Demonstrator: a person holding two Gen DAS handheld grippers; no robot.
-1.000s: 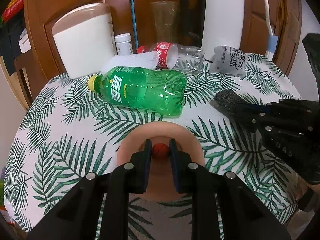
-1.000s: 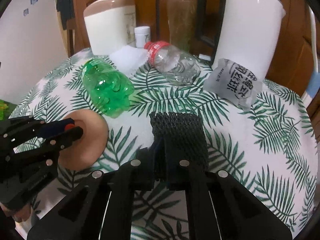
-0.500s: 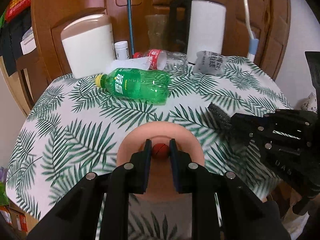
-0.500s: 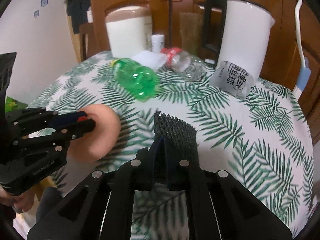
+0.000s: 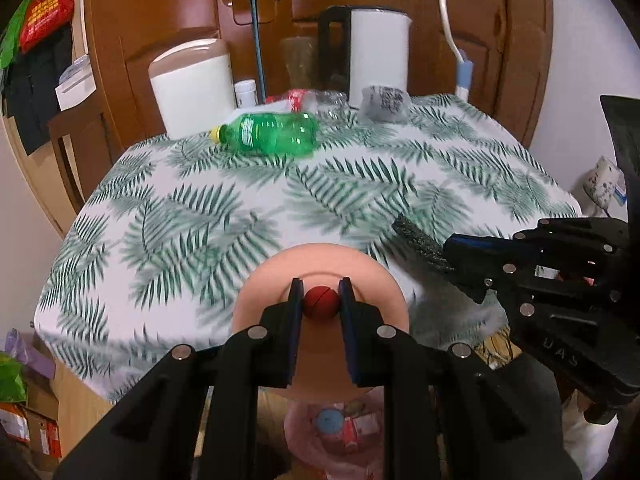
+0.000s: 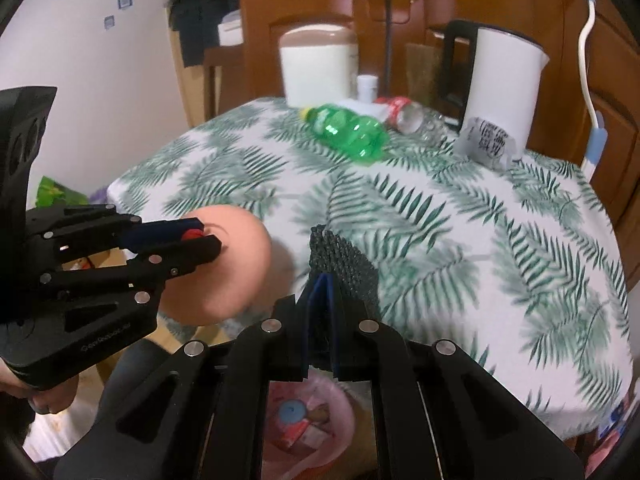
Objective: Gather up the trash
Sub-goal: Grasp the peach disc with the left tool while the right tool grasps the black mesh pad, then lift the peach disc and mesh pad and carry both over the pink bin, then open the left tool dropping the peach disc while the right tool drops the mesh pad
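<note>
A lived-in home room: a desk under a palm-leaf cloth stands against brown wooden panelled doors. A white electric kettle, a white lidded canister and a small pill bottle stand on it, and dark clothes hang nearby.

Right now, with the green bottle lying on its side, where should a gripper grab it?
Probably across the middle of the green bottle, coming from above. It lies flat, with its yellow cap pointing left in the left wrist view, so its round sides are open for the fingers.
</note>
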